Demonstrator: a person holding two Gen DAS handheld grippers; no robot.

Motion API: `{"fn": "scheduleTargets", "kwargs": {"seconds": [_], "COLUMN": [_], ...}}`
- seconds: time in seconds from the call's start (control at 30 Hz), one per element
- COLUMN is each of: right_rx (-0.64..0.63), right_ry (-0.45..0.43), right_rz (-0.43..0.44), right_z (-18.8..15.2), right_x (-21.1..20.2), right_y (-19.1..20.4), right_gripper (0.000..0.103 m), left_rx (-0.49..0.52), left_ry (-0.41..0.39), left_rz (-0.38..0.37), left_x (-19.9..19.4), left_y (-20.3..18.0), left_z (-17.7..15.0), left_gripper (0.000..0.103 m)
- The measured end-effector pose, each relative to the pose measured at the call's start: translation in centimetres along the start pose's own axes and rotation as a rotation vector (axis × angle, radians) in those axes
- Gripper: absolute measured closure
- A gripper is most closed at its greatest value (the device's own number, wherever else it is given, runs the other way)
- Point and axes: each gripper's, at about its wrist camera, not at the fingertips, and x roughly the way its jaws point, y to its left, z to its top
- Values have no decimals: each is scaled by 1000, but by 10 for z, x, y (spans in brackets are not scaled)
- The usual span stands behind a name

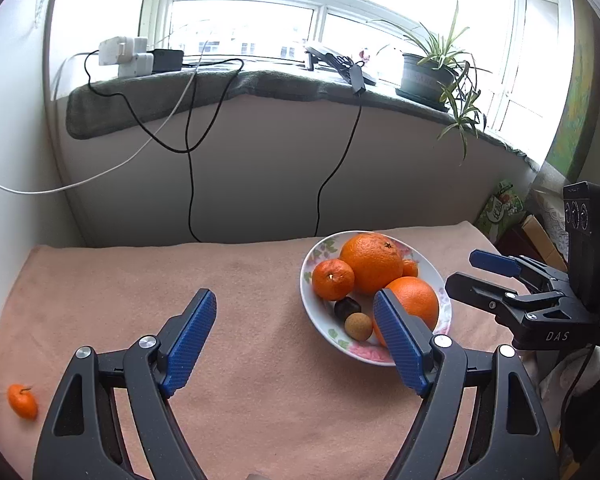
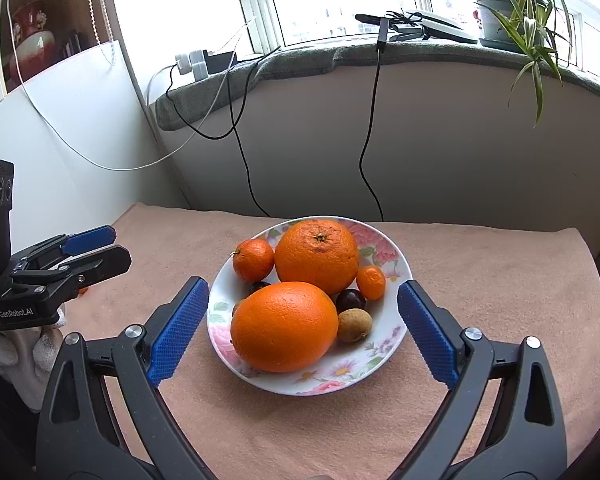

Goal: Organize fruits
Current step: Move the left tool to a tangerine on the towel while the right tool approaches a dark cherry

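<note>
One small oblong orange kumquat point(image 1: 22, 401) is seen stranded on the pink cloth, low and left of the left gripper point(image 1: 294, 338), long axis tilted. It lies well apart from the floral white porcelain plate point(image 2: 373, 364). Both the left gripper and the right gripper point(image 2: 303, 328) are held wide and empty; the left is judged nearer.

Daylight floods in from the overexposed window point(image 1: 244, 28), leaving the wall point(image 1: 260, 168) beneath it shadowed, while both sharp fisheye views bend strongly and darken at their corners.
</note>
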Motion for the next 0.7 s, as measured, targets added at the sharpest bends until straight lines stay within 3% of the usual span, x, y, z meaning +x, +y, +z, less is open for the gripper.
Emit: {"fn": "scheduleTargets", "kwargs": {"seconds": [0.33, 0.7], "right_rx": [-52, -152], "right_ry": [-7, 32], "right_rz": [42, 125], "right_z": [-12, -25], "right_x": [-16, -16], "right_y": [26, 77], "right_gripper": [6, 6], "left_rx": [-60, -157], "left_ry": [-15, -36], "left_rz": [68, 180], "left_x": [-34, -73], "left_y": [29, 86], "left_z": [-22, -47], "left_gripper": [22, 22]}}
